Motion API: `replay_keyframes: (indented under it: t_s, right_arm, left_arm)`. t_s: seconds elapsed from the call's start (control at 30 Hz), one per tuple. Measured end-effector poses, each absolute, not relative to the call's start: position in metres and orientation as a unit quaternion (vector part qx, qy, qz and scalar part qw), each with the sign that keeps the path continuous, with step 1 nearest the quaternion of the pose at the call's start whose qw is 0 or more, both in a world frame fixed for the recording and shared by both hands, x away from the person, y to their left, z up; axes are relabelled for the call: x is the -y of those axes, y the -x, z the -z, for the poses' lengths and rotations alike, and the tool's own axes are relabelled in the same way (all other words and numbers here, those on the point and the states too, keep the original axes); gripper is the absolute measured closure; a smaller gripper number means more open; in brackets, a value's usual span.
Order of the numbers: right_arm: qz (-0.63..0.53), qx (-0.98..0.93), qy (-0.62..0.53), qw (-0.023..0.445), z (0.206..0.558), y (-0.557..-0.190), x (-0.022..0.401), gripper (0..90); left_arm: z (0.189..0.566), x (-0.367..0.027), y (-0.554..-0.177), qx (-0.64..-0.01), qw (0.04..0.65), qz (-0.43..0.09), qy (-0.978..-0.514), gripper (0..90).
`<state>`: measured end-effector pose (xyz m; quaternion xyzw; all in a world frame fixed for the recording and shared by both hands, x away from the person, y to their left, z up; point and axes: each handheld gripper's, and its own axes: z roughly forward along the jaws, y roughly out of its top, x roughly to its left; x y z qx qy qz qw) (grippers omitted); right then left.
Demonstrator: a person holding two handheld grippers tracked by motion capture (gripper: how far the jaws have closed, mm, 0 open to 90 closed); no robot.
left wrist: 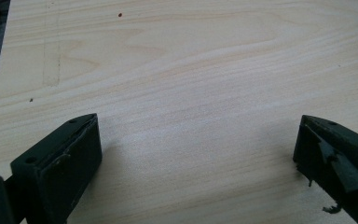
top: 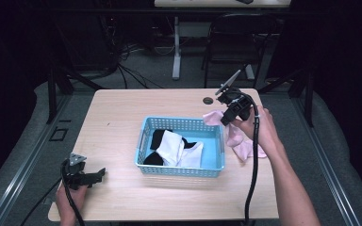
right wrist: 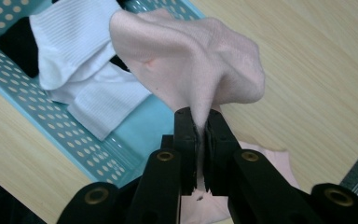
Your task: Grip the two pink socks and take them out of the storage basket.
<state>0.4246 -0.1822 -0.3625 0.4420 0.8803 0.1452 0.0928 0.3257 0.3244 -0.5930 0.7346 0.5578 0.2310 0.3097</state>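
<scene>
Your right claw is pinching a pink sock, its jaws pressed together on a fold of the fabric. The sock hangs lifted just beside the right end of the blue basket, its lower part trailing onto the wooden surface. Inside the basket lie white socks and black socks. Your left claw rests spread wide over bare wood near the surface's front left corner, holding nothing.
</scene>
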Motion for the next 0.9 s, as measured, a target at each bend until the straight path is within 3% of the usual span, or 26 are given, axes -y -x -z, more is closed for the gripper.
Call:
replay_keyframes:
  t_s: [0.9]
  right_arm:
    - [-0.132,-0.837,-0.524,0.089,0.388,-0.422,0.276,85.1]
  left_arm:
    - [0.593,-0.324,-0.326,-0.558,0.310,-0.231,-0.735,0.9]
